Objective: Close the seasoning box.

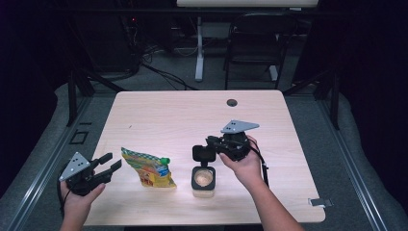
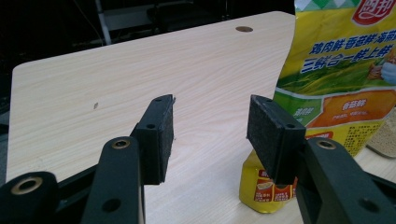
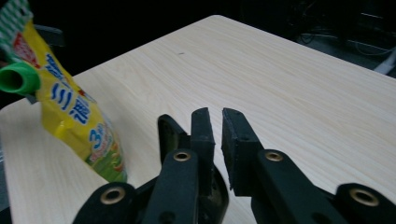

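Centrally, a small black container (image 1: 203, 180) stands on the counter (image 1: 168, 115) near the front edge, its hinged lid (image 1: 203, 154) raised upright at the far side and pale powder showing inside. Its lid's long axis runs vertical. The right hand-held gripper (image 1: 206, 150) reaches leftward at the lid; its jaws stand slightly apart, and the lid seems to sit beside one pad rather than clamped. Left of the container lies a yellow pouch (image 1: 149, 168), green cap (image 1: 165, 160) pointing right. The left hand-held gripper (image 1: 111, 162) hovers open, empty, nearby.
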Motion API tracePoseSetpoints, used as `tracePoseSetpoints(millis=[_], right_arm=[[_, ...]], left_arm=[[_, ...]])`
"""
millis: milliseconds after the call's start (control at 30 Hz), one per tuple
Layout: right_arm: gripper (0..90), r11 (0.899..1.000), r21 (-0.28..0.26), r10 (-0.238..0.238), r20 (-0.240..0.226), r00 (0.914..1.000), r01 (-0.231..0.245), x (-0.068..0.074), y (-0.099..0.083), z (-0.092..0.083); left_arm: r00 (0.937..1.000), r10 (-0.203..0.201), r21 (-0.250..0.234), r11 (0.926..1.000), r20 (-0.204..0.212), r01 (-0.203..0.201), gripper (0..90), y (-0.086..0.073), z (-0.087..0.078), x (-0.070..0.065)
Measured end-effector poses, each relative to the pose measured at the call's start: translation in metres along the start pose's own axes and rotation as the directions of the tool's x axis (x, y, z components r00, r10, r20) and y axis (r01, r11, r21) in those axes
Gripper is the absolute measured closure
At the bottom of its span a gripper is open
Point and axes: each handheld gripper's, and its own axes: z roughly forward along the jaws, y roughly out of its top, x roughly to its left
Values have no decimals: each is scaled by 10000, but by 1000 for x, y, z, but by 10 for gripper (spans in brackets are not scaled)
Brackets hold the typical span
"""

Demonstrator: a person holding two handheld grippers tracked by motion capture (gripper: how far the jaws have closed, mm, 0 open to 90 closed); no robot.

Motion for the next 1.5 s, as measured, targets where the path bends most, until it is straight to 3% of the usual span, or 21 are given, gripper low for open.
tracePoseSetpoints(millis=[133, 333, 800, 1500], right_arm=[[742, 9999, 75, -100, -408, 9991, 103, 4, -1, 0], [697, 9994, 260, -240, -293, 9993, 247, 5, -5, 4], [644, 9978, 654, -14, -386, 9993, 39, 0, -15, 12], [669, 9963, 862, 6, -458, 9989, 34, -1, -27, 19]], left_arm=[[10000, -47, -7, 10000, -4, 47, 511, -1, 1, 1], [10000, -40, 33, 10000, 2, 40, 511, -1, 1, 0], [10000, -63, 24, 10000, -43, 63, 511, -2, 1, 2], [10000, -32, 108, 9999, 7, 32, 511, -3, 2, 1]])
